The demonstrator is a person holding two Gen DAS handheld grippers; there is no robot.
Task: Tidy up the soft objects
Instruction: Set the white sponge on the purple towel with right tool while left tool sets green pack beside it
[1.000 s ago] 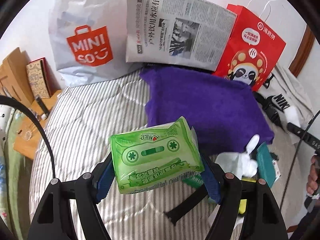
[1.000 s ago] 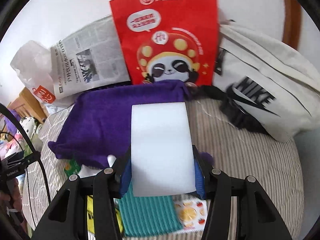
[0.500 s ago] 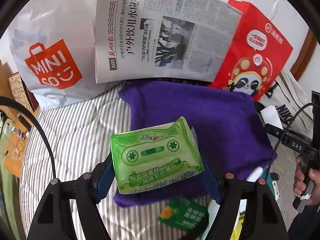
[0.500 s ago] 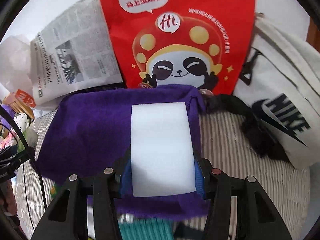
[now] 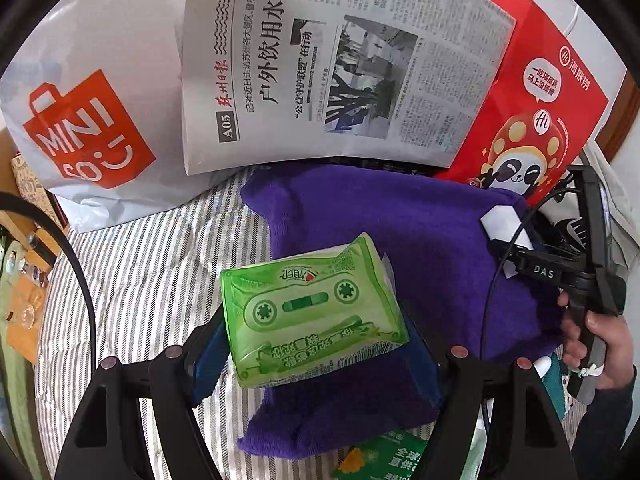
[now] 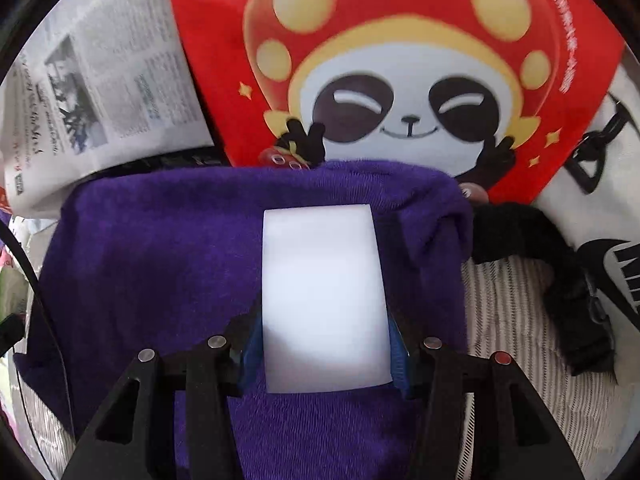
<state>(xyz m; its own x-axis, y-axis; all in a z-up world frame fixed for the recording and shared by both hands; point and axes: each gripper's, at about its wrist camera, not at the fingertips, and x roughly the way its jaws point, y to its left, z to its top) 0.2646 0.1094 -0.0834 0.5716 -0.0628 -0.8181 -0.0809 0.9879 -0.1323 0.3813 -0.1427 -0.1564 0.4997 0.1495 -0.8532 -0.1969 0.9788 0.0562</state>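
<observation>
Between the blue pads of the left gripper (image 5: pixel 316 344) sits a green tissue pack (image 5: pixel 310 310) printed with a cassette design, squeezed at its two short ends so it hangs level just above a purple towel (image 5: pixel 400 248). The pads press in from either side, which suits a soft plastic pouch: it is carried by light pinching rather than lifted from beneath. Ahead of this gripper the towel lies spread on a striped bed cover (image 5: pixel 144 272), and beyond it a white Miniso bag (image 5: pixel 92 100), a newspaper (image 5: pixel 340 72) and a red panda bag (image 5: pixel 532 112) lean upright in a row, apparently as a backdrop. Below the towel's near edge a green leaflet (image 5: pixel 384 456) pokes out. To the right of this gripper a hand (image 5: pixel 596 344) grips the handle of the other tool. The right gripper (image 6: pixel 324 356) is clamped on a plain white sponge block (image 6: pixel 322 296), held by its long sides so it juts forward over the far part of the same towel, just short of the panda bag. To its right lie a black strap (image 6: pixel 560 280) and a white Nike bag (image 6: pixel 600 216). Both soft items hang over the towel, so it looks like the gathering spot where they are to be set down side by side.
</observation>
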